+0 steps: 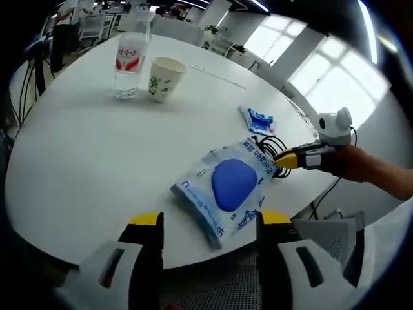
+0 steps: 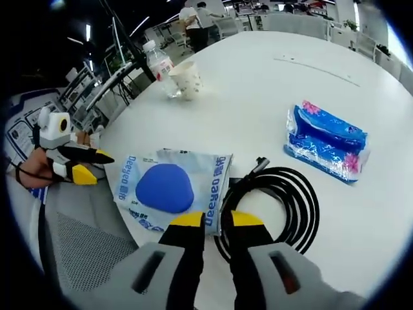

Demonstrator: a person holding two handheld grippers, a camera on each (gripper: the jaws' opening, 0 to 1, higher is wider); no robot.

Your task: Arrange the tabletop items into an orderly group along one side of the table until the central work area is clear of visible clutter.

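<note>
Nearest in the right gripper view, found the right gripper (image 2: 217,221) at the bottom middle, yellow tips pressed nearly together. Seemed to pinch the near edge of the white packet (image 2: 169,187) with the big blue blob on it. Probably grabbed there to pull or lift the packet away from the middle.

Spotted a coiled black cable (image 2: 284,200) just right of those tips, touching the packet's corner and lying loose on the white table (image 2: 258,77). Noticed a blue tissue pack (image 2: 326,142) at the right of the frame, apart from the cable. Found a water bottle (image 2: 159,68) and a paper cup (image 2: 186,79) side by side at the upper left, near the table's edge, maybe already set there as a tidy pair.

Over in the left gripper view, found the left gripper (image 1: 210,223) at the bottom, spread wide and holding nothing, with the packet's near end just beyond its tips. Likely opened like that to take the other end.

Judged the job far from done, with packet, cable and tissue pack all lying out in the work space.
</note>
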